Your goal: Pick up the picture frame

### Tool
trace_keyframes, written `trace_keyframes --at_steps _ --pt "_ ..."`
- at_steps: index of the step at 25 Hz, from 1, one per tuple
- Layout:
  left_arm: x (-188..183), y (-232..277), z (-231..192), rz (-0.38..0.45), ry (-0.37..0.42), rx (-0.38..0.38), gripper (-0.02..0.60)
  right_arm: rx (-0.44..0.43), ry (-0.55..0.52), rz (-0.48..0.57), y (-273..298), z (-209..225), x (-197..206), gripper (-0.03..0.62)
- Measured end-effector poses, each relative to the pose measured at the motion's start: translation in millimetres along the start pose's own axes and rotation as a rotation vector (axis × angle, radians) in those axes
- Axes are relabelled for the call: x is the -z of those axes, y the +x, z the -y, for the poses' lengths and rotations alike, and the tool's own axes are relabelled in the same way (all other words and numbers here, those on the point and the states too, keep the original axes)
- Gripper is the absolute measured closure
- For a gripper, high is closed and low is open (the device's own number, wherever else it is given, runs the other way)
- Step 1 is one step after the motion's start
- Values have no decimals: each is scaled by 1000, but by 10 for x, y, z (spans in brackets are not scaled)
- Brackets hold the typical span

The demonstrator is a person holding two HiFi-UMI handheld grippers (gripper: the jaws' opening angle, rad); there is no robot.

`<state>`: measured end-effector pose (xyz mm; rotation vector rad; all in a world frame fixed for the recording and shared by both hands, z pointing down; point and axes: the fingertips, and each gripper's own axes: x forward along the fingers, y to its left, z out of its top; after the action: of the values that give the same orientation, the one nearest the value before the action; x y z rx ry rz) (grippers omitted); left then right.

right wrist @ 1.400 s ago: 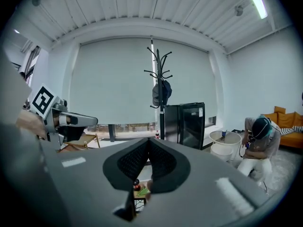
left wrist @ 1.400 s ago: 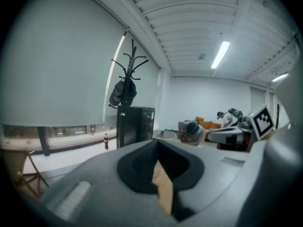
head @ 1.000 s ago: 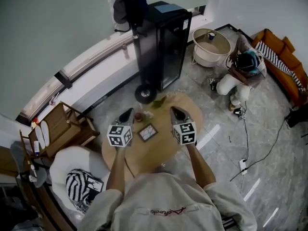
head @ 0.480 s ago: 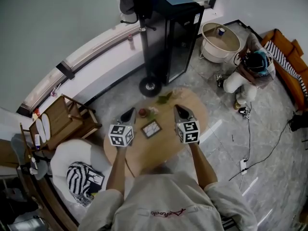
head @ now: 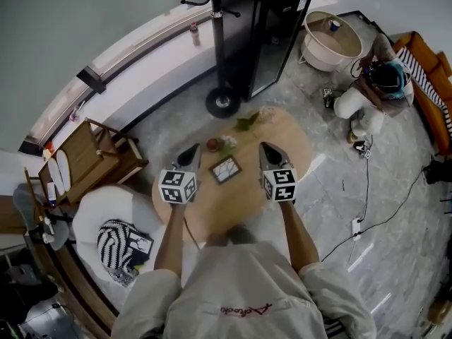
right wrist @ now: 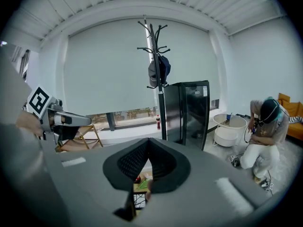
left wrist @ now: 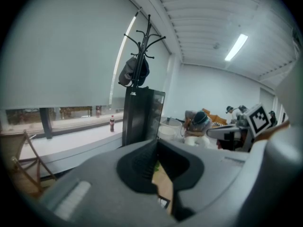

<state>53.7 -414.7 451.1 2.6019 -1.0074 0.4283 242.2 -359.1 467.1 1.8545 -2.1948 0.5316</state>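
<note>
Wood-topped round desk point(head: 236, 207), one, carrying one picture frame point(head: 225, 169) that lies flat near the middle, with a dark border and a pale panel crossed by thin lines; any print on it is too small to read. The frame sits between the two claws and apart from both. Left claw point(head: 192, 151), one, jaws pressed together with nothing between them; right claw point(head: 264, 149), one, likewise pressed together and empty. Marker cubes, two, left point(head: 177, 186) and right point(head: 280, 184), each bearing black-and-white square codes, no words. Also on the desk, beyond the frame: one small red object point(head: 212, 145) and one green leafy sprig point(head: 246, 123). Off the desk: one black glass-door cabinet point(head: 272, 41) with a small white label, unreadable; one coat stand point(head: 222, 55); one bottle point(head: 193, 32) on the window ledge, label illegible; one person point(head: 371, 97) crouched on the floor. Red script point(head: 244, 308) runs across the wearer's shirt, not legible.
</note>
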Motion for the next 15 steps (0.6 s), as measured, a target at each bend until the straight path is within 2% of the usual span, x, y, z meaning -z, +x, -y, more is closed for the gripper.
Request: trace_keyframes --at_steps 9,15 --pt "299 102 -88 -54 -17 9 580 17 28 -51 91 35 303 588" --pt "755 222 -81 -118 -61 23 580 19 56 -116 193 66 716 588"
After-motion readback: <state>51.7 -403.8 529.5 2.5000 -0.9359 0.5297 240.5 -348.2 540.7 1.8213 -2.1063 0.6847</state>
